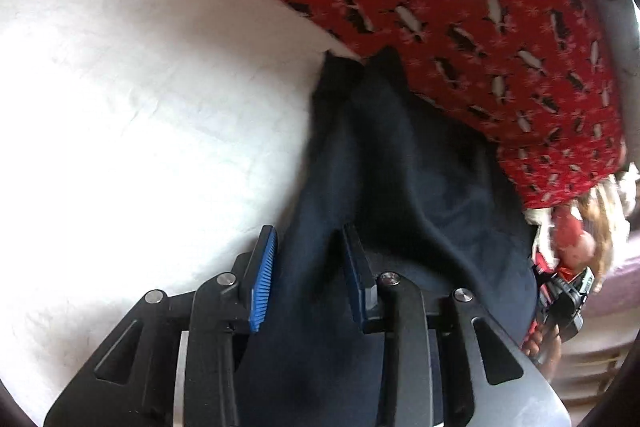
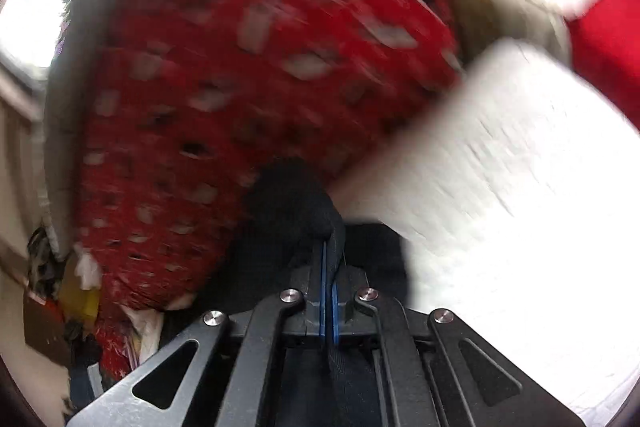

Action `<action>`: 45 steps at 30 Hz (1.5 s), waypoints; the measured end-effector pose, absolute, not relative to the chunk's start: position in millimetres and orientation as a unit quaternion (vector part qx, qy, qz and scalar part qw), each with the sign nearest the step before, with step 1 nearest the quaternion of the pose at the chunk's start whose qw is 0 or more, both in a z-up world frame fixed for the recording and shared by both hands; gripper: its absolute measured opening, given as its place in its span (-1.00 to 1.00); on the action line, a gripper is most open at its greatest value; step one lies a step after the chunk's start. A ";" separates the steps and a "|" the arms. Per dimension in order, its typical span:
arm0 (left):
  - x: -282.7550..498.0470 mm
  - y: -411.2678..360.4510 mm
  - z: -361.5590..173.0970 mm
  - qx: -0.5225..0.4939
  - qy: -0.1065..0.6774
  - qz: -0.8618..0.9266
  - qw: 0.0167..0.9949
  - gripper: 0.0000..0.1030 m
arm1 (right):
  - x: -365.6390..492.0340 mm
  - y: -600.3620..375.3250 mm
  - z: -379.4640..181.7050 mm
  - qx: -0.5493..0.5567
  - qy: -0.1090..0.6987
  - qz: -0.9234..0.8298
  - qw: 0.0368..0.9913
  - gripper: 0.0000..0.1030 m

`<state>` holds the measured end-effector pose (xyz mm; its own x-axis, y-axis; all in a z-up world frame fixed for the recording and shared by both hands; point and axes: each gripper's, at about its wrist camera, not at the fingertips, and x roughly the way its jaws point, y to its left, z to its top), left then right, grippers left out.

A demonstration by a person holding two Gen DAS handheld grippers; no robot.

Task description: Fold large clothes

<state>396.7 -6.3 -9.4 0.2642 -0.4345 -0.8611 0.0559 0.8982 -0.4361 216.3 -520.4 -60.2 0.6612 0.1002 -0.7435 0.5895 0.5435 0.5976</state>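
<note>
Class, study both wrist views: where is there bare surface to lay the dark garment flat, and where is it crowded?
Free: the white sheet, bordered by the red penguin-print fabric and the dark garment. Crowded: the clutter beyond the garment's far side, and the red fabric itself.

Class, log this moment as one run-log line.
left tool: open around dark garment | right tool: shut on dark garment | white sheet beneath
</note>
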 end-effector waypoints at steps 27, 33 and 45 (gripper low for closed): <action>473.8 -66.3 0.2 -0.124 0.603 -0.213 0.759 -0.89 | 240.6 -521.0 -61.6 0.370 0.428 -0.232 0.791 0.26; 471.9 -56.0 27.0 -0.138 0.543 -0.195 0.805 -0.91 | 246.7 -514.2 -31.7 0.359 0.368 -0.134 0.848 -0.85; 495.3 -19.8 -18.4 -0.272 0.592 -0.172 0.739 -0.56 | 225.5 -540.9 -70.3 0.424 0.408 -0.204 0.783 -0.63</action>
